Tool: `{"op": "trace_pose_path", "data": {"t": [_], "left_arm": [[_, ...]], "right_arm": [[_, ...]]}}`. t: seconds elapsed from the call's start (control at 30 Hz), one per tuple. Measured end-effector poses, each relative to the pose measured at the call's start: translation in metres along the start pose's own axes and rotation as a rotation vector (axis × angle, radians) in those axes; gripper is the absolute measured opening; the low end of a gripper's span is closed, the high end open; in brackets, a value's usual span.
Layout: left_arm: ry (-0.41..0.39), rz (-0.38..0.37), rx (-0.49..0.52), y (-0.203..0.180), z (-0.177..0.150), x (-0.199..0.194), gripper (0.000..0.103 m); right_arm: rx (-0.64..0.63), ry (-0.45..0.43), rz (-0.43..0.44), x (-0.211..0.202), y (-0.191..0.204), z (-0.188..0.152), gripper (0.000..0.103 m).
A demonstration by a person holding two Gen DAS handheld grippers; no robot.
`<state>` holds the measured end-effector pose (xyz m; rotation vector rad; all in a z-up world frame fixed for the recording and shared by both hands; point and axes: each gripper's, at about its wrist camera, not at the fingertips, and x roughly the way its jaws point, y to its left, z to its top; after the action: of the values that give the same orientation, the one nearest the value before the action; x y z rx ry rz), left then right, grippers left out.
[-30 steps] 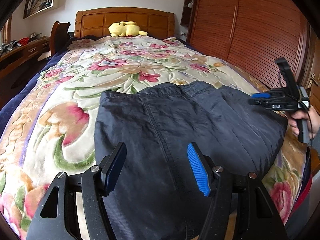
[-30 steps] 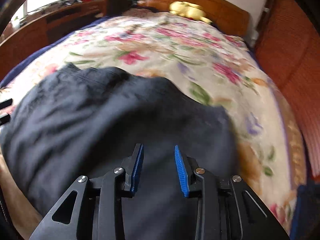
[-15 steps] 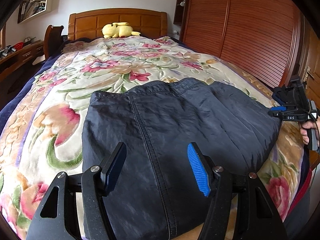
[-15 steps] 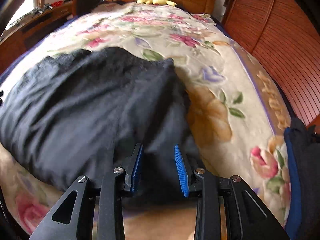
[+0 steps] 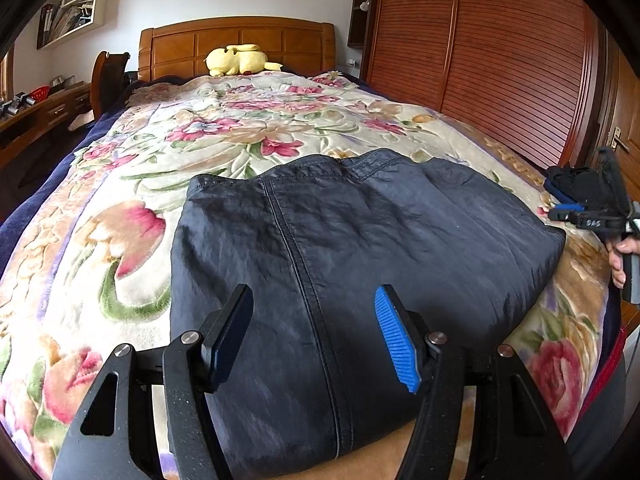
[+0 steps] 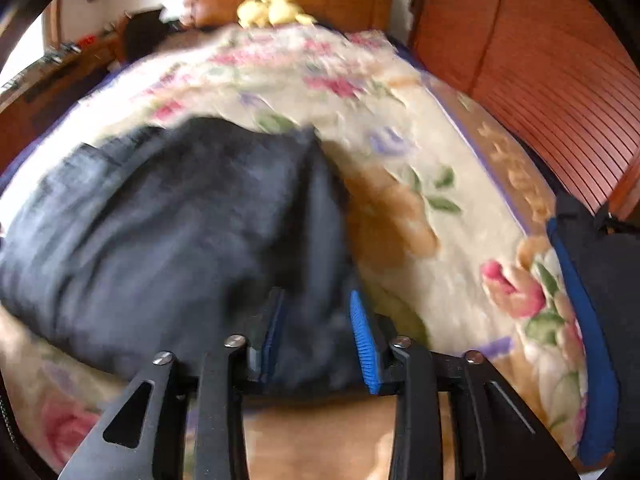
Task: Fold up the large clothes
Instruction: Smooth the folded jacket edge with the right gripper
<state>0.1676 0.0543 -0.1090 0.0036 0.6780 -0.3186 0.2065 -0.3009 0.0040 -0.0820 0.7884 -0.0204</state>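
Note:
A dark navy garment [image 5: 360,248] lies folded into a thick rectangle on the floral blanket [image 5: 224,140] near the foot of the bed. My left gripper [image 5: 313,292] hovers open over its near edge, astride a stitched seam, with no cloth pinched. In the blurred right wrist view my right gripper [image 6: 317,294] is over the garment's [image 6: 180,216] near right corner. Its jaws are opening and the cloth shows between the pads without being pressed. In the left wrist view that right gripper [image 5: 568,213], held by a hand [image 5: 622,256], sits just past the garment's right edge.
A yellow plush toy [image 5: 240,60] lies against the wooden headboard [image 5: 240,40]. Slatted wooden wardrobe doors [image 5: 500,60] run along the right of the bed. A desk [image 5: 40,116] stands on the left. A dark bundle with blue trim [image 6: 592,280] sits on the bed's right edge.
The right gripper has slid rightward from above the garment to its right edge, rolled a little, and its jaws now stand wider. The left gripper has barely moved.

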Motion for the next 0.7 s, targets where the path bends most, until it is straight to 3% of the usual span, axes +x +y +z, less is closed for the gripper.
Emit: {"op": "trace_pose_path", "data": {"t": [0.03, 0.1, 0.3, 0.43, 0.7], "left_arm": [[0.0, -0.001, 0.0, 0.0, 0.0, 0.0, 0.064], [0.001, -0.001, -0.001, 0.0, 0.0, 0.0, 0.064], [0.006, -0.003, 0.001, -0.004, -0.005, -0.003, 0.064], [0.003, -0.001, 0.003, -0.005, -0.007, -0.004, 0.064], [0.02, 0.01, 0.004, -0.004, -0.012, -0.001, 0.064]], "right_arm": [[-0.013, -0.012, 0.028, -0.005, 0.009, 0.001, 0.056], [-0.044, -0.024, 0.072, -0.011, 0.023, -0.003, 0.064], [-0.093, 0.033, 0.113, 0.008, 0.047, -0.021, 0.065], [-0.029, 0.055, 0.14, 0.033, 0.035, -0.04, 0.066], [-0.025, 0.038, 0.089, 0.025, 0.048, -0.04, 0.067]]}}
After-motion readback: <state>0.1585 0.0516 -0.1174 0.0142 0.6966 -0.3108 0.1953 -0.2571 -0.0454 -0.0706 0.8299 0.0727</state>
